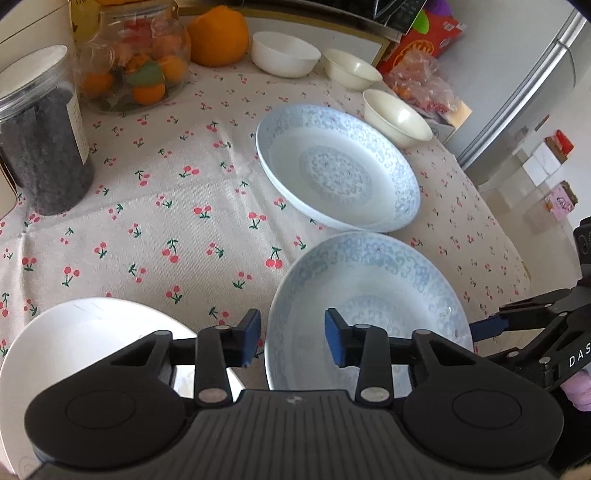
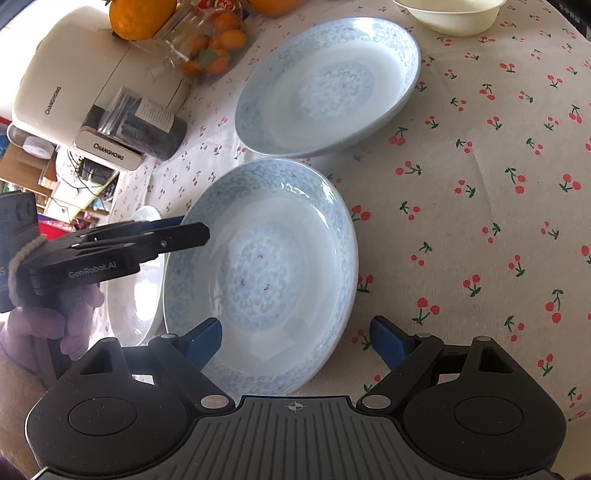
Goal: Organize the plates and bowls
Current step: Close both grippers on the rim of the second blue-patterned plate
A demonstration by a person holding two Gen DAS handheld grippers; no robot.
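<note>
Two blue-patterned plates lie on the cherry tablecloth: a near one (image 1: pixel 369 306) (image 2: pixel 262 269) and a far one (image 1: pixel 338 166) (image 2: pixel 328 85). A plain white plate (image 1: pixel 85 332) (image 2: pixel 133 280) lies left of the near one. Three white bowls stand at the back: one (image 1: pixel 284 53), a second (image 1: pixel 351 68) and a third (image 1: pixel 397 118) (image 2: pixel 448 13). My left gripper (image 1: pixel 291 341) is open, its jaws straddling the near plate's left rim. My right gripper (image 2: pixel 295 341) is open wide at that plate's near right rim, with one pad over the plate and one outside it.
A glass jar of oranges (image 1: pixel 138 55), a dark-filled plastic jar (image 1: pixel 40 129) and a large orange (image 1: pixel 218 35) stand at the back left. A white Changhong appliance (image 2: pixel 74 92) is beside them. Snack bags (image 1: pixel 421 70) lie at the back right. The table edge drops off at right.
</note>
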